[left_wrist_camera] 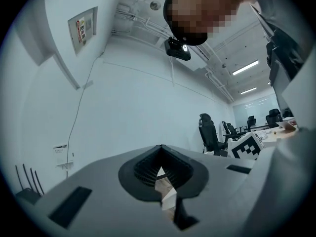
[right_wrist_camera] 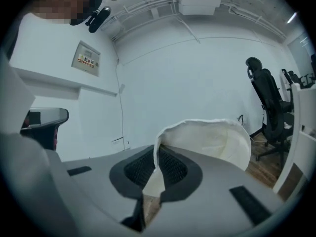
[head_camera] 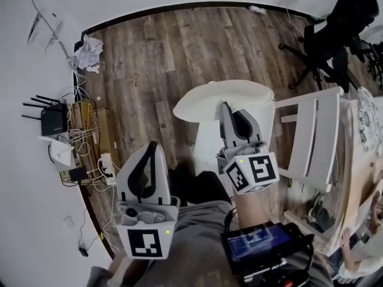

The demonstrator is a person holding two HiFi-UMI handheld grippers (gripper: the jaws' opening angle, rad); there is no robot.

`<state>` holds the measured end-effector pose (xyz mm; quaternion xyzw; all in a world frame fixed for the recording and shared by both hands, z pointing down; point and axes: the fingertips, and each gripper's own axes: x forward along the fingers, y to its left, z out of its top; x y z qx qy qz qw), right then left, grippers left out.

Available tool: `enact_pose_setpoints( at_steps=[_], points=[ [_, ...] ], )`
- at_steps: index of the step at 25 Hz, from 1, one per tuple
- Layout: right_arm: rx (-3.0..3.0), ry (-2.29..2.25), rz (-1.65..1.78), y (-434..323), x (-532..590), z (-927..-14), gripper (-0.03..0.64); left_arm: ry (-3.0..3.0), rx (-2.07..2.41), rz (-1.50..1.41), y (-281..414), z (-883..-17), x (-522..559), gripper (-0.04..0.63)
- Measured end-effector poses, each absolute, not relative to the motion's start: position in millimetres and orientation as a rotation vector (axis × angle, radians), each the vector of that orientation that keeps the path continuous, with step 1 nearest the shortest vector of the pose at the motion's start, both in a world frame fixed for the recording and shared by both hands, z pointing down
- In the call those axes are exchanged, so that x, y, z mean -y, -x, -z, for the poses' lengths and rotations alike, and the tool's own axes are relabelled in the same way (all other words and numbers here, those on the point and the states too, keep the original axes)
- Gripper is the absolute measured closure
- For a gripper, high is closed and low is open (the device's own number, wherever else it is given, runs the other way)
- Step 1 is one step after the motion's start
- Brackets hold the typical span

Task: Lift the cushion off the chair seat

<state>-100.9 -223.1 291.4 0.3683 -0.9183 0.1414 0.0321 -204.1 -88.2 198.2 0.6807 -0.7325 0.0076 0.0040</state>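
My right gripper (right_wrist_camera: 156, 177) was clamped narrowly on the rim of the cushion (right_wrist_camera: 212, 139). My left gripper (left_wrist_camera: 160, 179) was closed, with nothing held. The cushion hung beside the chair (head_camera: 314, 136), not resting on it. It curled from the pinch point, so I judged it light, soft and floppy. The rim was the proper hold, and a second grip on its far edge would steady it.

Pale grey left tool (head_camera: 152, 147) and right tool (head_camera: 225, 107) bear black-and-white marker cubes (head_camera: 252, 172); the shirt (head_camera: 197, 235) is grey.
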Motion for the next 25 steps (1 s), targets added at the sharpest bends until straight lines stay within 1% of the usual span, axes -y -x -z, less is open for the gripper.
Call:
enact_pose_setpoints(
  at_steps=[5, 14, 19, 25],
  points=[
    [2.931, -1.043, -0.369, 135.3, 207.3, -210.2, 0.592, -2.113, 2.358, 0.046, 219.9, -142.9, 75.2, 0.589],
    [3.090, -0.936, -0.218, 166.8, 184.1, -81.8, 0.592, -2.154, 2.405, 0.099, 231.6, -58.3, 72.1, 0.589],
    [3.153, -0.932, -0.088, 172.1, 172.4, -30.6, 0.592, -2.220, 2.430, 0.133, 235.1, -27.0, 77.3, 0.589],
    [3.178, -0.989, 0.044, 166.1, 164.0, 5.5, 0.591, -2.315, 2.421, 0.183, 233.0, 1.9, 90.0, 0.589]
  ],
)
